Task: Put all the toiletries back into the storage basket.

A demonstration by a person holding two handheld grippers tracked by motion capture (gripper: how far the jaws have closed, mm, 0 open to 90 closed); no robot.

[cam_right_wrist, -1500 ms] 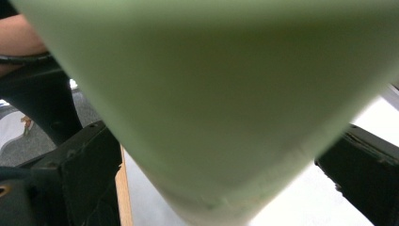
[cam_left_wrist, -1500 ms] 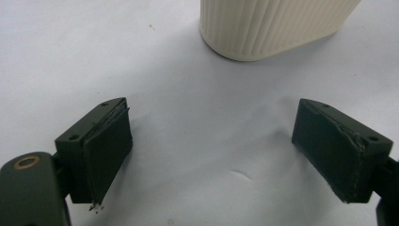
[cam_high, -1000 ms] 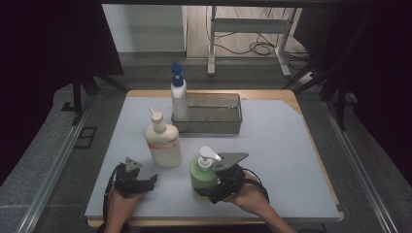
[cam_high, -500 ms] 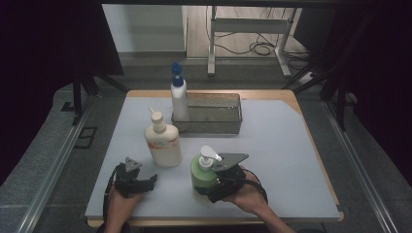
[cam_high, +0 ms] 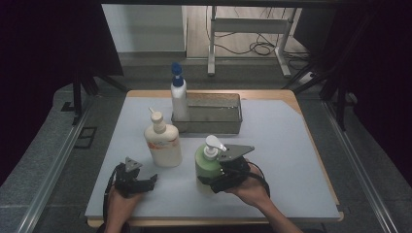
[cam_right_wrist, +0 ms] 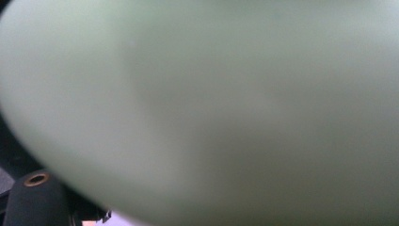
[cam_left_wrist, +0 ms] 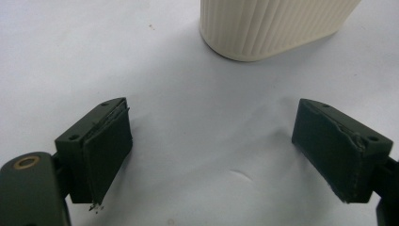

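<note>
Right gripper is set against the green pump bottle at the near middle of the table; in the high view its black body sits at the bottle's lower right side, with the person's right hand behind it and the grey plate reaching up beside the white pump head; the bottle stands upright on the pale table cover. In the right gripper view the green bottle's wall lies blurred directly against the camera, so the bottle sits deep between the jaws; the jaws stand wide, about the bottle's width; whether the pads actually press on the wall cannot be told, since the pad faces are hidden.

Left gripper rests low at the near left of the table, held by the left hand; in the left gripper view its jaws stand well apart with bare table cover between them and nothing gripped; the ribbed base of the cream lotion bottle stands ahead of them, apart from both pads.

In the high view the cream lotion bottle stands upright just left of the green bottle, not touching it; a white bottle with a blue top stands at the left end of the metal tray farther back; whether inside or just outside the tray's wall cannot be told.
</note>
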